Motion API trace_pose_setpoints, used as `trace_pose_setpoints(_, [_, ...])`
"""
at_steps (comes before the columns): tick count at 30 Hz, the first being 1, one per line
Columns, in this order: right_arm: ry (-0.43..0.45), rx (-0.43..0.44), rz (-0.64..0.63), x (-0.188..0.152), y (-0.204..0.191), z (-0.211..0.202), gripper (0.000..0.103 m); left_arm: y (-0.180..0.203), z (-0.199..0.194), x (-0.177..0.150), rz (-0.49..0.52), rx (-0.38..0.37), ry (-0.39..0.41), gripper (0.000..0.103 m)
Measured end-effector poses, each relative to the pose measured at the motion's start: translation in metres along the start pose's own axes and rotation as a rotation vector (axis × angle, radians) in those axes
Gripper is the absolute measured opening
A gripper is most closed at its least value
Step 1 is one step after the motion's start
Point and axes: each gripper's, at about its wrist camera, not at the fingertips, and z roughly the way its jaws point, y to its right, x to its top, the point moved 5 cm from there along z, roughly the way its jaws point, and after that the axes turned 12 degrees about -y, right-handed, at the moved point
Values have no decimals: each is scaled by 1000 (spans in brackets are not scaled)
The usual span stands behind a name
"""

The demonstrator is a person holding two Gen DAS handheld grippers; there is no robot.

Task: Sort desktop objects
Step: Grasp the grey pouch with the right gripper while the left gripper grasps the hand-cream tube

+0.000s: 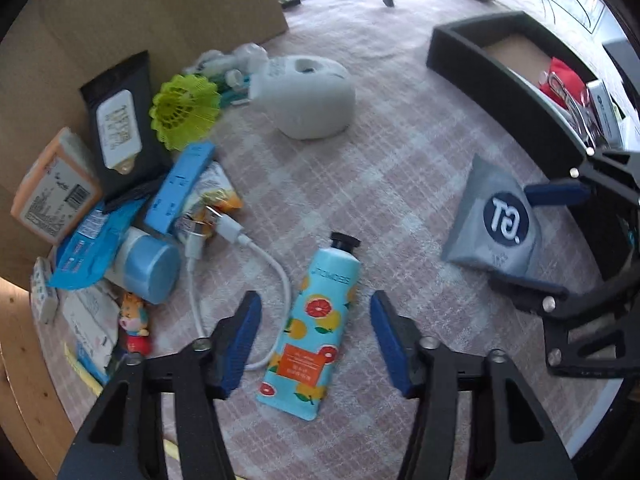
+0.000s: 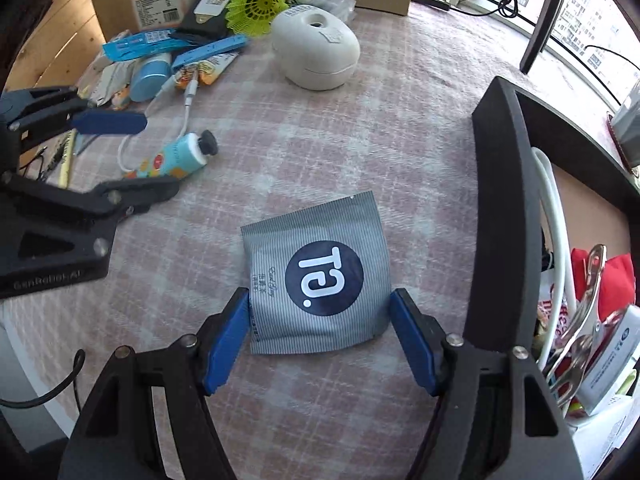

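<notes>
Pink plaid cloth covers the surface (image 1: 400, 168); left hand-held gripper (image 1: 316, 340) hangs part open over the tube (image 1: 312, 332), blue pads either side and clear of it, white cable (image 1: 276, 280) just beside. Right hand-held gripper (image 2: 320, 332) is open astride the lower edge of the grey sachet (image 2: 316, 276), whether its pads touch is unclear, dark bin (image 2: 504, 208) just to its right; clutter pile (image 1: 120, 200) sits at the left by a white dome (image 1: 316, 96)
</notes>
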Motion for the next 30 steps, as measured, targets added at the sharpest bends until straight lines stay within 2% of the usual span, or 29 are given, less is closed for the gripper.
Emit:
trace_pose_setpoints(1, [4,-4,2,1,1,-1,69,1,2,-3,-9,-28,-15,38])
trace_pose_setpoints(4, [0,9,15,4,2,-3,69,4,5,-17,-22,-114,-39,37])
trace_pose_setpoints(6, [-3,24,18,5,2,-4,69,3,4,-27,-35,-134,-39,37])
trace_pose_setpoints(15, [-5,76,35,14,3,-10,69,4,-1,-61,-175,-62,-23,38])
trace_pose_setpoints(21, [0,37,26,15,1,-10,70,5,-6,-72,-318,-86,45,34])
trace_pose_setpoints(22, [6,29,21,13,0,-11,68,5,-8,-76,-340,-90,63,33])
trace_pose_setpoints(24, [16,-1,2,10,-3,-13,59,6,-10,-83,-377,-105,87,32])
trace_pose_setpoints(25, [19,-3,0,8,-3,-14,51,6,-11,-87,-392,-121,94,31])
trace_pose_setpoints(28, [23,45,15,2,0,-18,41,8,-14,-97,-416,-153,104,31])
trace_pose_setpoints(30, [28,60,32,-2,3,-20,38,9,-16,-103,-424,-161,109,31])
